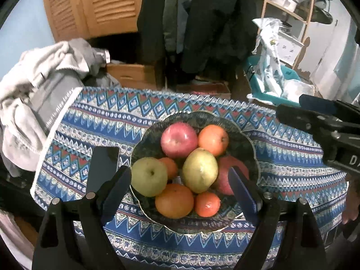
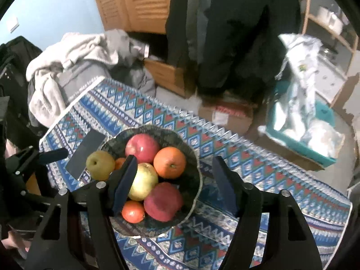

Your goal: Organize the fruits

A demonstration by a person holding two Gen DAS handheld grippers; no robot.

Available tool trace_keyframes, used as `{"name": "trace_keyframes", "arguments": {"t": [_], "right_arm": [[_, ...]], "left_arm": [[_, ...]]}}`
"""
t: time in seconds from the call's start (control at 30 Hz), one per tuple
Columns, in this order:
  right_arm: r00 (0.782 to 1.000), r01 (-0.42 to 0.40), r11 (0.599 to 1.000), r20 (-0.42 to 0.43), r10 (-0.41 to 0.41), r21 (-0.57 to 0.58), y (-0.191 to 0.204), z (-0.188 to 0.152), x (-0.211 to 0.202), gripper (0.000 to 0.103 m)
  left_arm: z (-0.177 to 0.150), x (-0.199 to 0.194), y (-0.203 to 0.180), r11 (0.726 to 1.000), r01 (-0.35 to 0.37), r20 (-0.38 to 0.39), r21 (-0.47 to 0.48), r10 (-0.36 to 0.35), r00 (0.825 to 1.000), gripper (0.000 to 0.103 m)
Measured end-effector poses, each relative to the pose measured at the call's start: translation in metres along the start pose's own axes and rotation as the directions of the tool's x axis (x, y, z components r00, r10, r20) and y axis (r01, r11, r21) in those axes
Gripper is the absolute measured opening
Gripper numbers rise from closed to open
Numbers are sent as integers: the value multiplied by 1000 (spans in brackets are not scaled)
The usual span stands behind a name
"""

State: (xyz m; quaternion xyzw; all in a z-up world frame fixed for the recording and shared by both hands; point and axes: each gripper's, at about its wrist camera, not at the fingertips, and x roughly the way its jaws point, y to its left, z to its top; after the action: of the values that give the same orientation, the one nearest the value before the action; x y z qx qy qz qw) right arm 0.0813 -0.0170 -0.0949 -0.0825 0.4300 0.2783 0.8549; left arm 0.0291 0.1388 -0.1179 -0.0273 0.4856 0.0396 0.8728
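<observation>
The left tool (image 1: pixel 180 184) is seen nearest in its own view, with its jaws spread wide and nothing gripped between them; the fruit bowl (image 1: pixel 244 135) lies below and beyond the fingers. The right tool (image 2: pixel 175 180) is also held with its jaws apart and empty, above the same bowl (image 2: pixel 195 168).

All the fruits are gathered in the bowl, which is placed on the worktop (image 1: pixel 292 180), covered by a blue patterned cloth. At the near rim, a large orange (image 1: pixel 174 200) and a small orange (image 1: pixel 207 203) are found side by side. Behind them a green apple (image 1: pixel 149 176) is set at the left, a yellow-green pear (image 1: pixel 199 169) in the middle, touching the large orange, and a dark red apple (image 1: pixel 225 175) at the right, partly hidden by the tool finger. A further small orange (image 1: pixel 169 167) is wedged between the green apple and the pear. At the far side a pink-red apple (image 1: pixel 179 140) and another orange (image 1: pixel 213 139) are touching each other.

Just left of the bowl, a dark flat phone (image 1: pixel 102 168) is laid on the cloth. Beyond the worktop, a pile of grey clothes (image 1: pixel 45 72) and hanging dark coats (image 1: pixel 202 22) are visible.
</observation>
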Motion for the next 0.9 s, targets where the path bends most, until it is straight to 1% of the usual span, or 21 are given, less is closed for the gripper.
{"name": "trace_keyframes", "arguments": {"t": [0.2, 0.33, 0.43, 0.5, 0.57, 0.83, 0.9], "right_arm": [[996, 31, 999, 78, -33, 27, -9, -1, -48, 78], [991, 45, 998, 122, -49, 41, -15, -4, -74, 83], [985, 64, 997, 155, -72, 50, -20, -9, -94, 87], [981, 74, 996, 176, -83, 58, -24, -12, -106, 87], [977, 80, 995, 193, -91, 67, -28, -15, -115, 88], [967, 73, 990, 234, -101, 122, -49, -31, -145, 88], [963, 89, 988, 242, -117, 124, -53, -37, -150, 88]], "left_arm": [[5, -35, -17, 998, -28, 73, 49, 25, 997, 92], [7, -58, -29, 996, -55, 127, 76, 45, 991, 94], [8, -71, -33, 995, -60, 149, 83, 47, 988, 96], [8, -80, -35, 995, -52, 164, 84, 38, 986, 100], [8, -91, -39, 995, -49, 186, 85, 33, 982, 101], [12, -120, -50, 995, -48, 239, 86, 26, 971, 102], [12, -125, -54, 995, -52, 247, 90, 28, 969, 102]]}}
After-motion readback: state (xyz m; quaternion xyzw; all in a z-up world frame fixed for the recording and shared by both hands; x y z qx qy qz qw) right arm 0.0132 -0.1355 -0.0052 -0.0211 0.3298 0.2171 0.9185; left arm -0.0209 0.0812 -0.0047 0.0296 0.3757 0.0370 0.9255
